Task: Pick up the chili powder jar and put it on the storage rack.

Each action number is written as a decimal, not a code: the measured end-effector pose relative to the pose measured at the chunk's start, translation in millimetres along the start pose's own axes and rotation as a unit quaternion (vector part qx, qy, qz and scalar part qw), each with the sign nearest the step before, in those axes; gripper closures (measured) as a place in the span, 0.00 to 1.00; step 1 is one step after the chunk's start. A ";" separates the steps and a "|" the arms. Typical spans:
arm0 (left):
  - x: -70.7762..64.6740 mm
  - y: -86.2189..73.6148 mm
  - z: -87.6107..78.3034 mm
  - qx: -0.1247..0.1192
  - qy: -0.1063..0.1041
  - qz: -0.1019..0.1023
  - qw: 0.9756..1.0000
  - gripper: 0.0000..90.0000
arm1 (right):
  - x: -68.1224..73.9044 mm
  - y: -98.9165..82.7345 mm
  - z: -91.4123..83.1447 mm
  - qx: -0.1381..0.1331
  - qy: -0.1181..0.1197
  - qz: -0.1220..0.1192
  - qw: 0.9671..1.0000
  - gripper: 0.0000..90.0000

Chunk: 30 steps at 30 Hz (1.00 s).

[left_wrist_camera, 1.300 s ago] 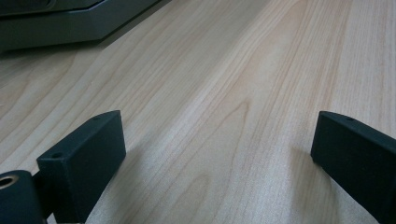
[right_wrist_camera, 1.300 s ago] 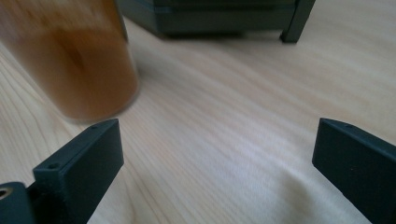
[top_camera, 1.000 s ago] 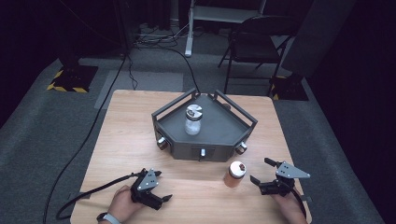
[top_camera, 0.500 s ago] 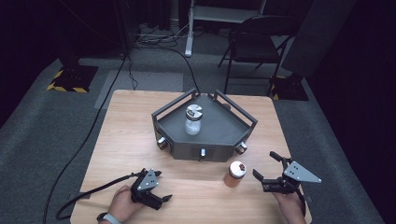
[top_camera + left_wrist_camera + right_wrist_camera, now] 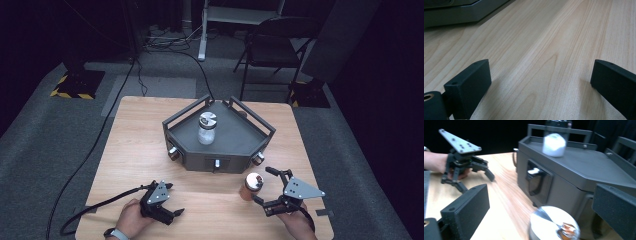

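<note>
Two hand-held black grippers, two jars and one grey tray stand on the light wooden worktop point(image 5: 135, 145).

At the left, the left gripper point(image 5: 170, 199) rests low on the worktop near its front edge, held by the person's left hand point(image 5: 131, 218). Its fingers point(image 5: 467, 85) are spread wide with bare wood between them; in the left gripper view a corner of the tray shows at the upper left, well apart from them.

At the middle, the grey five-sided metal tray with raised rails point(image 5: 220, 145) sits on the worktop. One clear glass jar with a silver lid point(image 5: 206, 128) stands upright on its deck, towards the back.

Further right, one small amber jar with a silver lid point(image 5: 251, 185) stands upright on the worktop just in front of the tray's right front corner.

At the right, the right gripper point(image 5: 265, 187), topped by a grey three-cornered plate, is held near the worktop's front right corner. Its fingers point(image 5: 466, 206) stand wide apart and point towards the amber jar. In the high view the jar lies just left of the fingertips, apart from them. In the right gripper view the lid point(image 5: 554, 223), blurred, sits low between the two fingers, touching neither.
</note>
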<state>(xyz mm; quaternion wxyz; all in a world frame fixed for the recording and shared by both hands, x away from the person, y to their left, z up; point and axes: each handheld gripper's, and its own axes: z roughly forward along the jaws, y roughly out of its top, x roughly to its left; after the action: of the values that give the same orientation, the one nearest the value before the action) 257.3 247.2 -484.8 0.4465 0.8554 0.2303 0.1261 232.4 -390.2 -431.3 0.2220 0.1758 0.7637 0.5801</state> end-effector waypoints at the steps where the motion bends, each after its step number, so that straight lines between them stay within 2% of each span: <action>1: -0.1 0.0 0.0 0.000 0.000 0.000 1.000 0.03 | 1.0 1.1 0.9 0.000 0.000 0.000 1.000 0.02; 10: -0.1 0.0 0.0 0.000 0.000 0.000 1.000 0.03 | -0.5 -1.7 -2.9 -0.002 -0.021 0.027 0.999 0.00; 13: -0.1 0.0 0.0 0.000 0.000 0.000 1.000 0.03 | 0.7 -4.5 -0.8 0.004 -0.028 0.015 0.999 0.00; 15: -0.1 0.0 0.0 0.000 0.000 0.000 1.000 0.03 | -0.1 -8.3 2.1 0.009 -0.031 0.029 0.999 0.00; 17: 0.0 0.0 0.0 0.000 0.000 0.000 1.000 0.03 | -3.5 -14.7 5.5 0.011 -0.028 0.054 0.998 0.00; 19: 0.0 0.0 0.0 0.000 0.000 0.000 1.000 0.03 | -7.5 -19.0 10.0 0.023 -0.026 0.072 0.997 0.00; 24: 0.0 0.0 0.0 0.000 0.000 0.000 1.000 0.03 | -10.5 -23.1 23.2 0.069 -0.029 0.078 0.994 0.00; 27: -0.2 0.0 0.0 0.000 0.000 0.000 1.000 0.03 | -13.3 -28.0 33.1 0.091 -0.018 0.087 0.992 0.02; 30: -1.5 0.5 0.3 0.000 0.005 -0.002 1.000 0.03 | -16.0 -34.2 39.0 0.102 -0.006 0.098 0.990 0.07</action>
<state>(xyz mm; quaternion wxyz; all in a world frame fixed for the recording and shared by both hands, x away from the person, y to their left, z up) 256.3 246.0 -484.6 0.4451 0.8545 0.2343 0.1295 266.6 -376.1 -471.0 0.1495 0.2752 0.7965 0.5172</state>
